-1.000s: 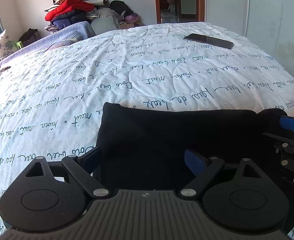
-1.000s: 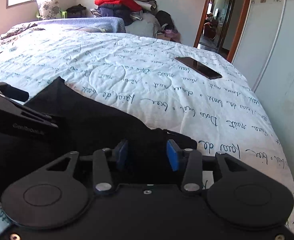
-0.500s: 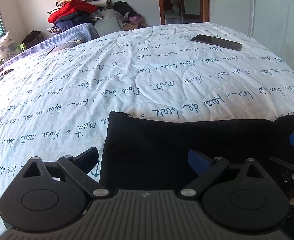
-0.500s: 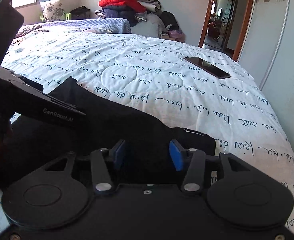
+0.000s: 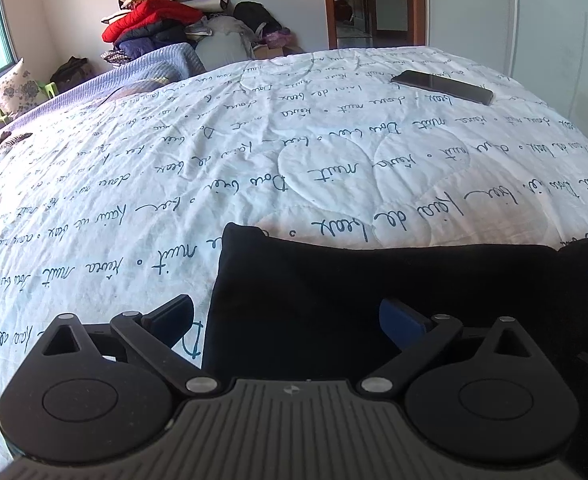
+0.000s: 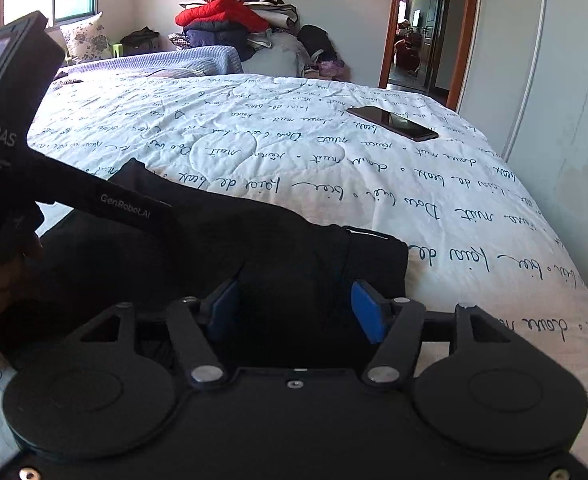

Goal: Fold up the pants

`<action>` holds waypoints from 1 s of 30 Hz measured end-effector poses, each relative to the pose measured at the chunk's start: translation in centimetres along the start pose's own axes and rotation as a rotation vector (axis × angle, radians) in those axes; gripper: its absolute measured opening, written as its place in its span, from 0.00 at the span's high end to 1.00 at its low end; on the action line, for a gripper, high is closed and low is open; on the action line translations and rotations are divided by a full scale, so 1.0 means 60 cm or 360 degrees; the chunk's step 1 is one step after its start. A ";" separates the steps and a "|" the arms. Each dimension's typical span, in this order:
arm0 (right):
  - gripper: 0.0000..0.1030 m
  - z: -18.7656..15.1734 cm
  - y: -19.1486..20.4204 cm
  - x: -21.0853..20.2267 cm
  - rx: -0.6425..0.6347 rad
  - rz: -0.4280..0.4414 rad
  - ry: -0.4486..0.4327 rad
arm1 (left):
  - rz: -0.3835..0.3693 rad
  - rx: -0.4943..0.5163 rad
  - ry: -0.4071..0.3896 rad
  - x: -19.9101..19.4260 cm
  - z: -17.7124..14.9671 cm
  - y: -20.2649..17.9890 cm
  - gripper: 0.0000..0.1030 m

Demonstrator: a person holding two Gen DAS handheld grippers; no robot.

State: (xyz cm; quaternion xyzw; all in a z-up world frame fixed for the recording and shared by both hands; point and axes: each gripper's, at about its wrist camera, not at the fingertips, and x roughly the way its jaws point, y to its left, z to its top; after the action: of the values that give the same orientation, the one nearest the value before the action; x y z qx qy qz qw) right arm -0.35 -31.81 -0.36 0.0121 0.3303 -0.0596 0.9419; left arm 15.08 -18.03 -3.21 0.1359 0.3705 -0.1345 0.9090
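The black pants (image 5: 354, 280) lie folded into a flat rectangle on the white bedspread (image 5: 254, 160) at the near edge of the bed. My left gripper (image 5: 290, 322) is open and empty, held just above the left end of the pants. My right gripper (image 6: 294, 312) is open and empty above the right end of the pants (image 6: 294, 240), near the waistband. The left gripper's body (image 6: 14, 120) shows at the left of the right wrist view.
A dark phone (image 5: 442, 87) lies on the far right of the bed; it also shows in the right wrist view (image 6: 392, 123). A pile of clothes (image 5: 162, 24) stands against the back wall. An open doorway (image 5: 358, 0) is behind the bed.
Both grippers have pulled back and up from the folded pants. The right gripper's jaws have opened wider. The pants stay flat on the bed.
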 end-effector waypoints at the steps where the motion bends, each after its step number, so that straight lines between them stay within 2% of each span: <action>1: 0.38 0.001 0.000 -0.008 0.0013 -0.0003 -0.0018 | 0.0001 0.0000 0.0000 -0.002 0.000 0.000 0.02; 5: 0.28 -0.001 0.001 -0.031 0.0045 -0.0013 -0.0061 | -0.0003 -0.0021 0.0008 -0.010 -0.002 0.005 0.03; 12: 0.20 -0.016 0.012 -0.068 0.0129 -0.0013 -0.0071 | -0.0022 -0.0074 0.0041 -0.039 -0.014 0.012 0.03; 14: 0.15 -0.021 0.015 -0.082 0.0148 -0.0034 -0.0091 | -0.0018 -0.0082 0.0039 -0.053 -0.022 0.015 0.03; 20: 0.13 -0.038 0.019 -0.115 0.0240 -0.0037 -0.0096 | -0.0023 -0.0102 0.0031 -0.102 -0.055 0.022 0.03; 30: 0.13 -0.077 0.036 -0.169 0.0272 -0.0021 -0.0089 | -0.0016 -0.0076 0.0040 -0.179 -0.113 0.021 0.03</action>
State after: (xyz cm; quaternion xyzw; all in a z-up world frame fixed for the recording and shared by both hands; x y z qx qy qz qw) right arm -10.80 -28.30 2.33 0.0886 0.2977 -0.0943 0.9459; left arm 3.79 -12.94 -0.06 0.1139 0.3858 -0.1284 0.9065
